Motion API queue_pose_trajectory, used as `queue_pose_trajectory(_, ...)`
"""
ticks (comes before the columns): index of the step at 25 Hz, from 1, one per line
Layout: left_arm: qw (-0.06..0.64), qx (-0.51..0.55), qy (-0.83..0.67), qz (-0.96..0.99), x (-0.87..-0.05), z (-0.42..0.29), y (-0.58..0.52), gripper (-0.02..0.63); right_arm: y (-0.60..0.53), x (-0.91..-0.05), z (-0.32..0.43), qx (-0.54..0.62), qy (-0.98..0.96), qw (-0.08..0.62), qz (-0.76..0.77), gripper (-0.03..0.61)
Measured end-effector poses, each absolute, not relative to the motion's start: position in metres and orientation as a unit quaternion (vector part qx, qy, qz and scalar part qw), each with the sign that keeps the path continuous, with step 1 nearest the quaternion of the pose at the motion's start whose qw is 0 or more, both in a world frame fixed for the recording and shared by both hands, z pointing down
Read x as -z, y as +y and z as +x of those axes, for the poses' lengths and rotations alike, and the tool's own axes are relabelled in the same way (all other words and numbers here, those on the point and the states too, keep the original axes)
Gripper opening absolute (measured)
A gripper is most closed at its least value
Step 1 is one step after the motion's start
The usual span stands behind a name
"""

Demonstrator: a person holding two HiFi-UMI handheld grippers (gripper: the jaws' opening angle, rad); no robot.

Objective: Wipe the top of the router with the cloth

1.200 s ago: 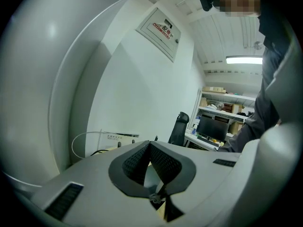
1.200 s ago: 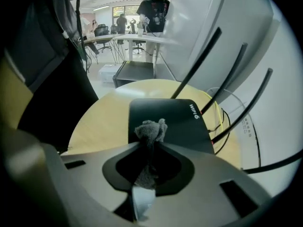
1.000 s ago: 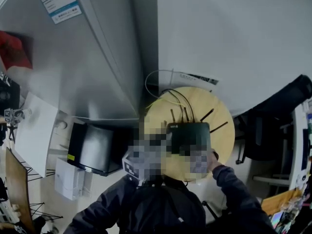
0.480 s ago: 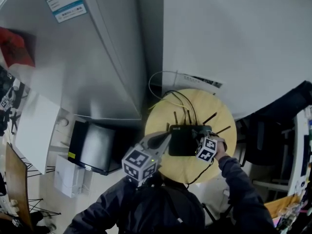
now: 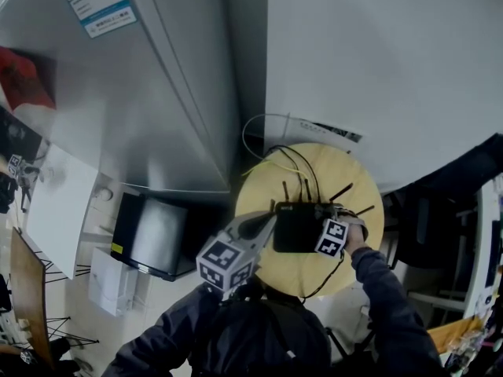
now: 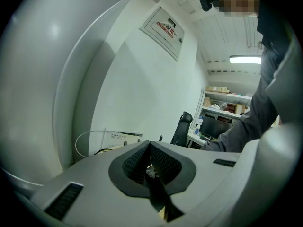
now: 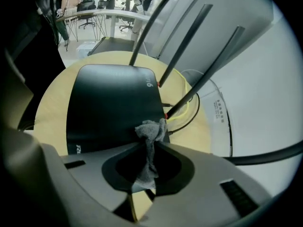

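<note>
The right tongs [image 7: 150, 150] are clamping a grey cloth [image 7: 151, 128], gripping it along its length so that a bunched wad is sticking out past the tips; that is probably deliberate, since the loose wad, not the hard tips, is what should be rubbing the surface. The wad is sitting at the near right part of the black router [image 7: 111, 108], touching its top or hanging just over it, which suits a wiping stroke across the lid. The router is lying flat in the middle of the round wooden counter [image 7: 52, 108], with its antennas [image 7: 187, 46] standing up along the far edge and its cables [image 7: 187, 115] trailing off behind, so working from the near side is keeping the cloth out of them. In the head view the right tongs are coming in over the router's right edge, while the left tongs [image 6: 149, 160] are waiting just off its left side, tilted up toward the wall. Their jaws are pressed together, with only a tiny pale speck between the pads that I cannot identify. They seem to be staying close in case the light router needs steadying.
</note>
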State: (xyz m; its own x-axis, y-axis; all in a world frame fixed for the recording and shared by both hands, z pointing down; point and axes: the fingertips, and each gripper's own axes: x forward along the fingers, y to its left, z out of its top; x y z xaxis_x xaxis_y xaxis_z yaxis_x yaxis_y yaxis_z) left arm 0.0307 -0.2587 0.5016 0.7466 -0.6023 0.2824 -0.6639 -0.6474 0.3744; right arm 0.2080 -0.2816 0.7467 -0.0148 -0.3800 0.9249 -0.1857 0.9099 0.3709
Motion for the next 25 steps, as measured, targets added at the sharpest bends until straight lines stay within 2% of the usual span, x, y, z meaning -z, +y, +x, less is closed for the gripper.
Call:
queue_pose_trajectory(19, 0.233, -0.064, -0.313, 0.919, -0.498, 0.055, -0.248, 0.002, -0.158, -0.745, 0.207, 0.032, -0.746, 0.653, 0.126, 0.071)
queue_pose_trajectory(25, 0.23, -0.064, -0.315, 0.918, -0.497, 0.051, -0.246, 0.002, -0.22, -0.736, 0.241, 0.047, -0.708, 0.655, 0.26, 0.072)
